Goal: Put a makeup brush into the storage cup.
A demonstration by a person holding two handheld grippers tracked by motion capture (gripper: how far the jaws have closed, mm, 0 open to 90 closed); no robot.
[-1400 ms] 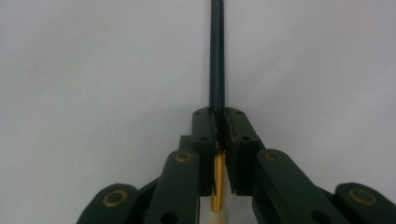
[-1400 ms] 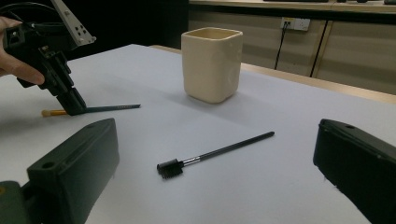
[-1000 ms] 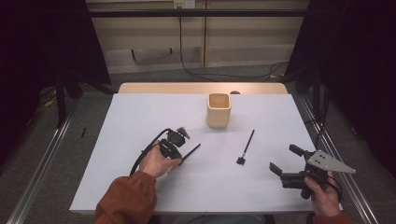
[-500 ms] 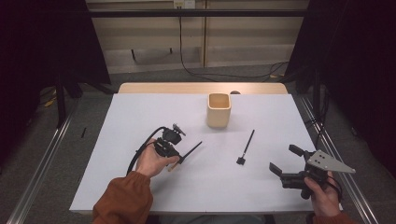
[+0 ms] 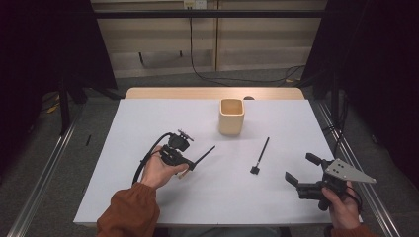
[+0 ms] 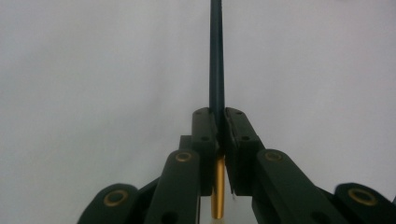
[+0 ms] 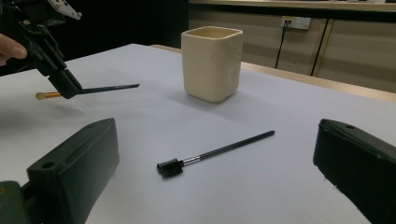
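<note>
— Gripping anything, the left tool (image 5: pixel 190 165)?
— Yes. Its jaws are pinched tight on a thin dark pencil (image 6: pixel 216 56) with a gold end (image 6: pixel 217 191). The right gripper view shows the pencil (image 7: pixel 109 87) held level, off the white table (image 5: pixel 148 123), its tip toward the cream cup (image 5: pixel 231 116).
— And the right tool (image 5: pixel 301 170)?
— Jaws spread wide, holding nothing, near the table's right front corner.
— What lies between them?
— A small black brush (image 7: pixel 212 153) lies flat on the table, bristle head toward the person, just short of the cup (image 7: pixel 212 63).
</note>
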